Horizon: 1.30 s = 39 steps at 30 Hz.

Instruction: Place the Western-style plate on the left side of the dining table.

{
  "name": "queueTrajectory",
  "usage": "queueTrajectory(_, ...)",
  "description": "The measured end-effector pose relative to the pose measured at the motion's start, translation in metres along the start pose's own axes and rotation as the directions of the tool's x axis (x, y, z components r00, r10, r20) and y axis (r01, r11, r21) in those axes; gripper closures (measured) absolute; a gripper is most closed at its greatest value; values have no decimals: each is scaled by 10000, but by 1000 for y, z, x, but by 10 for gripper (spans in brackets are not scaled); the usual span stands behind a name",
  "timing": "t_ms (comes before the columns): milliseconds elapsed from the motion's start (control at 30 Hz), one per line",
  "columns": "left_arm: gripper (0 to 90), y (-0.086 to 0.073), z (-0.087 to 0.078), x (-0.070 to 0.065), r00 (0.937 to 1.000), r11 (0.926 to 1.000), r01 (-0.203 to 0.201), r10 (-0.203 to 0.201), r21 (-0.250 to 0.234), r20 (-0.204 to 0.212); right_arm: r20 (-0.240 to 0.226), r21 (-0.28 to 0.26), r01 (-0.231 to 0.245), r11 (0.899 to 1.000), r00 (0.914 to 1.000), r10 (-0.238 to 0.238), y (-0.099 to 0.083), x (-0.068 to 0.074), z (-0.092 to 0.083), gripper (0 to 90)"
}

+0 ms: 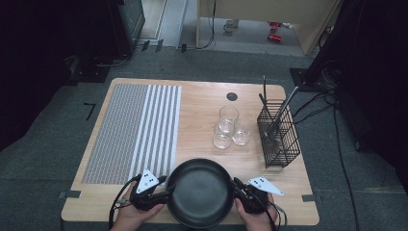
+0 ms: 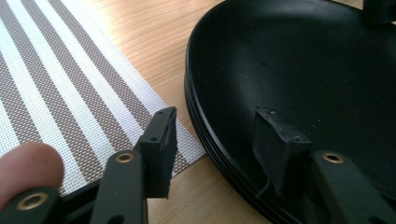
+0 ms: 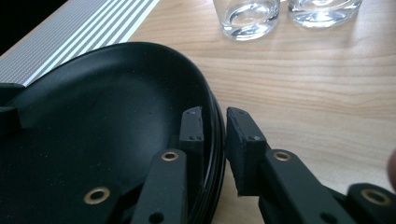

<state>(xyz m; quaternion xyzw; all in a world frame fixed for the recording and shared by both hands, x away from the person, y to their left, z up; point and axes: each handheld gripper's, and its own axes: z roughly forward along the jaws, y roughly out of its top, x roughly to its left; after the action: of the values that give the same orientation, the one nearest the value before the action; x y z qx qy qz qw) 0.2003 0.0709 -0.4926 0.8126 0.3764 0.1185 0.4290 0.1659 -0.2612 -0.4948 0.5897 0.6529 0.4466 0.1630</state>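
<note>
A stack of black plates (image 1: 199, 192) lies at the near edge of the wooden table (image 1: 202, 103). My left gripper (image 1: 168, 188) straddles the stack's left rim. In the left gripper view (image 2: 219, 140) one jaw stands inside the top plate (image 2: 289, 70) and the other outside over the mat's corner, both pads clear of the rim, so it is open. My right gripper (image 1: 236, 188) sits at the right rim. In the right gripper view (image 3: 215, 130) its jaws stand close on either side of the stacked rims (image 3: 93, 126), shut on them.
A striped placemat (image 1: 132, 130) covers the table's left half, its corner close to the plates. Three clear glasses (image 1: 228, 118) stand just beyond the plates at centre right. A black wire basket (image 1: 279, 137) with utensils stands at the right edge.
</note>
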Motion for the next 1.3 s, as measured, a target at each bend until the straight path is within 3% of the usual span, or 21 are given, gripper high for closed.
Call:
queueTrajectory(300, 582, -3, -2, -1, 9994, 9999, 163, -163, 1, 306, 594, -332, 325, 9989, 9978, -305, -11, 12, -6, 797)
queueTrajectory(333, 577, -4, -2, -1, 9990, 9998, 174, -175, 17, 403, 607, -347, 221, 9992, 9980, -199, -11, 12, -7, 812)
queueTrajectory(400, 562, -5, -2, -1, 9984, 9997, 236, -236, 13, 508, 524, -333, -550, 9979, 9970, 567, -10, 10, -10, 825)
queueTrajectory(433, 556, -5, -2, -2, 9984, 9997, 230, -231, 16, 517, 454, -382, -680, 9970, 9965, 697, -9, 9, -11, 826)
queueTrajectory(733, 564, -7, -3, -2, 9979, 9989, 461, -458, -48, 466, 464, -334, -815, 9961, 9955, 830, -13, 10, -12, 832)
queueTrajectory(867, 618, -8, -4, 6, 9908, 9947, 1023, -1009, -106, 903, 328, -281, -1461, 9889, 9886, 1470, -13, 9, -13, 845)
queueTrajectory(1067, 638, -9, -3, 9, 9852, 9901, 1394, -1371, -154, 1026, 508, -451, -1524, 9873, 9867, 1546, -14, 12, -12, 847)
queueTrajectory(1300, 658, -9, -3, 11, 9823, 9880, 1537, -1510, -167, 1106, 700, -652, -1755, 9823, 9812, 1799, -16, 15, -12, 852)
